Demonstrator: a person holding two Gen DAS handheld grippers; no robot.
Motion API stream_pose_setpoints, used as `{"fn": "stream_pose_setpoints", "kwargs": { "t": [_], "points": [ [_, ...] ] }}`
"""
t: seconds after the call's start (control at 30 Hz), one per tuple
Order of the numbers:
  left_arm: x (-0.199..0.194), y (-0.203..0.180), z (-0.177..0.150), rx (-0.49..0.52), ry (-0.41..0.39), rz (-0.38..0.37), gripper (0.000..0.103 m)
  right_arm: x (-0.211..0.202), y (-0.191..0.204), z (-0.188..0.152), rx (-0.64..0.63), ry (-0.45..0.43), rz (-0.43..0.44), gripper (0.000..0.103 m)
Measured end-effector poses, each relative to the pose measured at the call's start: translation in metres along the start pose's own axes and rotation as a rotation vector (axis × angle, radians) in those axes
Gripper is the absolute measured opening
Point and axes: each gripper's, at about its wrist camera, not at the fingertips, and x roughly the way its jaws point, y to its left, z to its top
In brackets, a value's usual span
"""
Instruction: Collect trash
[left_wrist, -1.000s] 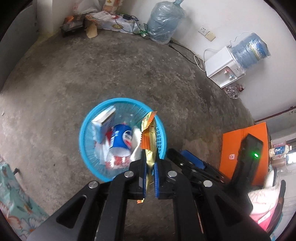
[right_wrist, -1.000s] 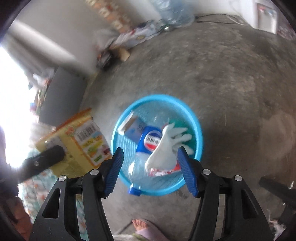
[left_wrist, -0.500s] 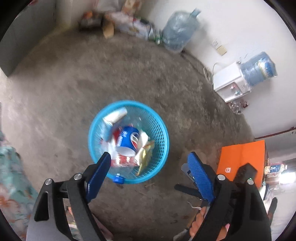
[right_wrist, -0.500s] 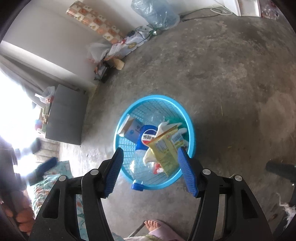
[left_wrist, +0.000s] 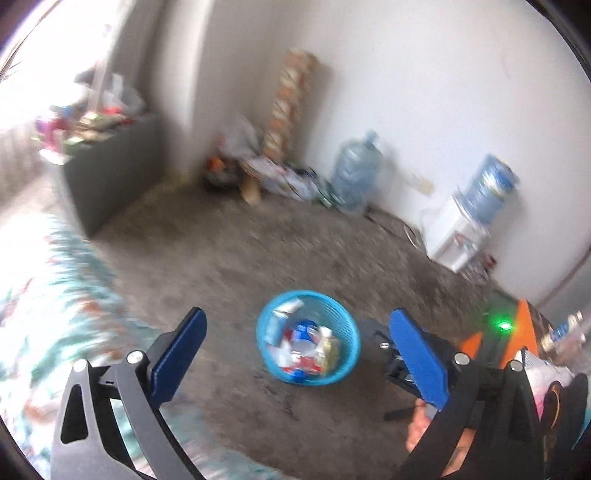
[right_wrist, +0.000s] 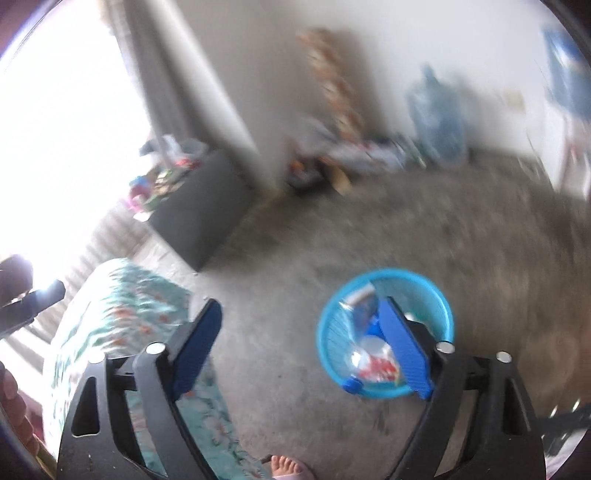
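Both tongs spread and empty — the trash sits in the blue basket on the floor below.

From my left wrist view, the left tongs (left_wrist: 297, 341) are wide apart with nothing between them, and the blue basket (left_wrist: 266, 345) lies straight ahead between the two pads, down on the concrete floor (left_wrist: 332, 254); a bottle, wrappers and a carton fill it, blurred. From my right wrist view, the right tongs (right_wrist: 301, 339) are likewise spread and bare — the basket (right_wrist: 327, 343) sits ahead and off to their right side, partly behind the right-hand pad. I judge the left tongs better lined up on it; the round basket offers no long axis.
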Motion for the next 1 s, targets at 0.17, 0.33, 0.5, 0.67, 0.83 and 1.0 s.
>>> {"fn": "stream_pose_setpoints", "kwargs": {
  "t": [0.17, 0.33, 0.5, 0.67, 0.83, 1.0],
  "points": [
    [-0.085, 0.035, -0.028, -0.036, -0.138, 0.159, 0.097, -0.042, 0.07, -0.002, -0.166, -0.102, 0.087, 0.095],
    [-0.142, 0.06, -0.072, -0.146, -0.177, 0.362, 0.097, -0.08, 0.119, -0.021, -0.277, -0.195, 0.18, 0.095],
    [-0.162, 0.073, -0.114, -0.187, -0.175, 0.666, 0.097, -0.091, 0.148, -0.031, -0.38, -0.153, 0.202, 0.095],
    [-0.178, 0.083, -0.153, -0.257, -0.156, 0.765, 0.097, -0.092, 0.172, -0.05, -0.504, -0.093, 0.142, 0.095],
    [-0.17, 0.087, -0.19, -0.36, -0.099, 0.759, 0.097, -0.085, 0.184, -0.078, -0.562, 0.006, 0.077, 0.095],
    [-0.146, 0.086, -0.232, -0.523, 0.008, 0.666, 0.097, -0.069, 0.176, -0.111, -0.59, 0.176, 0.018, 0.095]
  ]
}}
